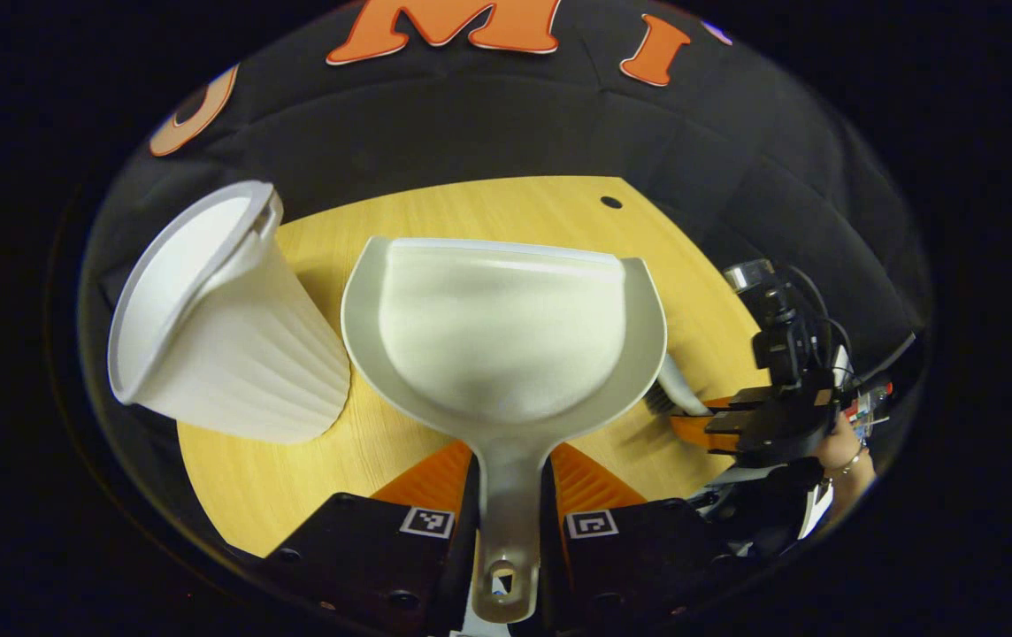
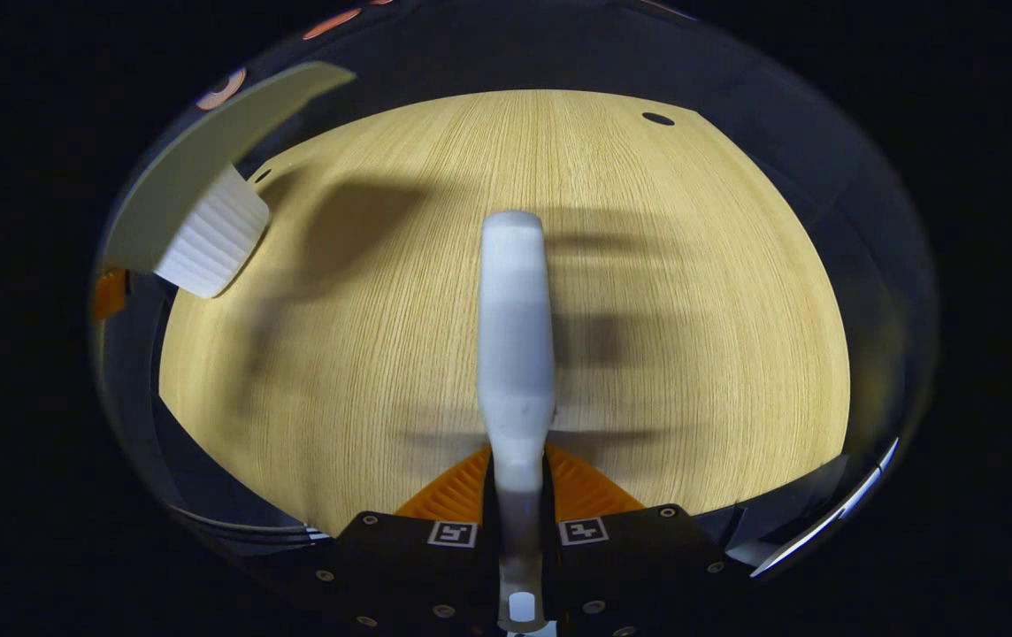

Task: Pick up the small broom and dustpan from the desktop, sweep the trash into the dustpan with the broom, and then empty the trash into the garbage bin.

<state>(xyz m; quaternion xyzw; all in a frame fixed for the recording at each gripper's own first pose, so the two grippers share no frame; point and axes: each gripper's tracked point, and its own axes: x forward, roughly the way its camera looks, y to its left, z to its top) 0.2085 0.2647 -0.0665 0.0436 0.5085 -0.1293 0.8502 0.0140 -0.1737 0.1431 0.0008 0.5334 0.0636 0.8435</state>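
Dustpan (image 1: 506, 345) handle clamped in my L gripper (image 1: 510, 513), broom (image 2: 517, 354) in R gripper (image 2: 519, 509); risk: pan clips bin (image 1: 223, 345), tipping it.

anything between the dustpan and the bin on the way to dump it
Nothing visible. In the left gripper view the left gripper holds the dustpan by its handle, and the white garbage bin stands just beside the pan's left rim on the wooden table, with no object between them. The pan looks empty.
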